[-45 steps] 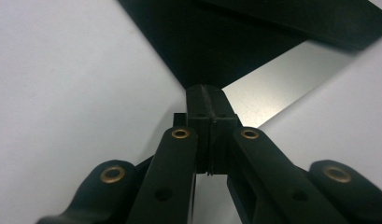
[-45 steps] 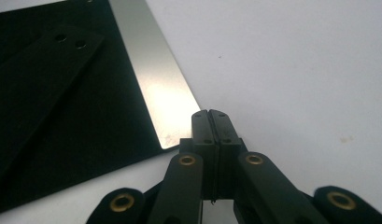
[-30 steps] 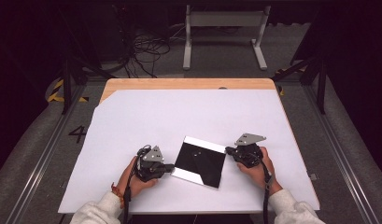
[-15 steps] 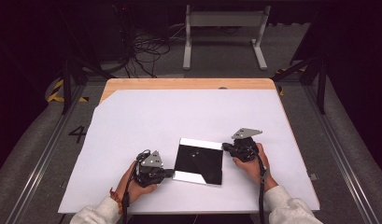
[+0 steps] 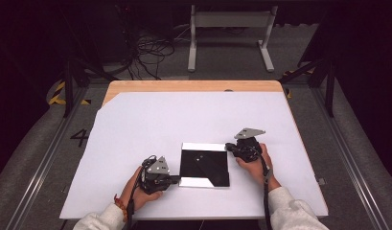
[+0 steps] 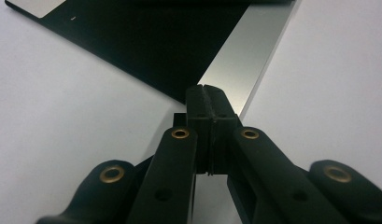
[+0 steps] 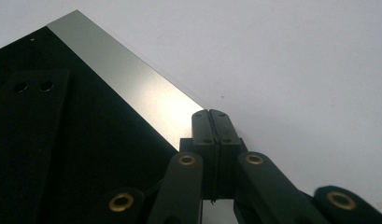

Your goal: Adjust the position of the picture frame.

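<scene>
Both tools are closed with nothing in them: left tool (image 5: 175, 179) at the plate's (image 5: 204, 164) near-left corner, right tool (image 5: 230, 147) at its far-right corner.

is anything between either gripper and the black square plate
Nothing visible. The left gripper sits at the lower left corner of the black square plate with silver edges, the right gripper at its upper right corner, both jaws shut.

The desk (image 5: 136, 124) is seen from above and behind the person, looking forward and down. Each gripper view is set low and close; the dark plate (image 5: 204, 164) is shared by all three.
</scene>
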### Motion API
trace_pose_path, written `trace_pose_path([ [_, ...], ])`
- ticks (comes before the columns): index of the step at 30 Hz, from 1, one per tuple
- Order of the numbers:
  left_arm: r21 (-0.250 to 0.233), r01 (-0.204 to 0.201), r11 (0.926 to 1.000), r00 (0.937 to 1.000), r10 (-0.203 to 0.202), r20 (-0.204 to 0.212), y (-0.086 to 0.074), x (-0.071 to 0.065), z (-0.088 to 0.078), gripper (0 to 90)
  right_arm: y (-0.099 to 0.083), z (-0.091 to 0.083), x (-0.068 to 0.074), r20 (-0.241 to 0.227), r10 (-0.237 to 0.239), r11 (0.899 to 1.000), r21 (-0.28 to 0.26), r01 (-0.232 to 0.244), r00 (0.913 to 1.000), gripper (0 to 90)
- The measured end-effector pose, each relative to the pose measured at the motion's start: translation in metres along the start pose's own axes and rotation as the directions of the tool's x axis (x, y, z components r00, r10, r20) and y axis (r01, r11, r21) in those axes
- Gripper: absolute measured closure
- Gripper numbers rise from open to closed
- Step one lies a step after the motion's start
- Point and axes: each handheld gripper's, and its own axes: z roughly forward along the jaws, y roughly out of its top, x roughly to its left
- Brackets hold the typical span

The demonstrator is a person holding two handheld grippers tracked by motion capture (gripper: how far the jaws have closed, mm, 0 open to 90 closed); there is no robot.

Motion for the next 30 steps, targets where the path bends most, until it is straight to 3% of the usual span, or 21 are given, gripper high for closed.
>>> trace_pose_path([
  [8, 0.003, -0.013, 0.9999, 0.9999, 0.013, -0.011, 0.0008, -0.0021, 0.0004, 89.8, 0.0005, 0.0008, 0.0004, 0.008, -0.017, 1.0, -0.002, 0.017, 0.9998, 90.0],
  [12, 0.021, -0.042, 0.9989, 0.9987, 0.042, -0.03, 0.003, -0.0054, 0.0006, 89.8, 0.0017, 0.0027, 0.0006, 0.015, -0.018, 1.0, -0.006, 0.018, 0.9997, 90.0],
  [17, 0.012, -0.042, 0.9991, 0.999, 0.042, -0.014, 0.0022, -0.0032, 0.0007, 89.7, 0.0021, 0.0033, 0.0003, 0.015, -0.014, 1.0, -0.007, 0.014, 0.9998, 90.0],
  [23, 0.034, -0.08, 0.9962, 0.9963, 0.081, -0.03, 0.0048, -0.0059, 0.0004, 89.6, 0.0014, 0.0025, 0.0036, 0.039, -0.038, 0.999, -0.007, 0.038, 0.9986, 89.1],
  [30, 0.048, -0.103, 0.9936, 0.9939, 0.104, -0.036, 0.0073, -0.0061, -0.002, 86.8, -0.0013, -0.0027, 0.0032, 0.012, -0.047, 0.999, -0.001, 0.047, 0.9988, 85.1],
])
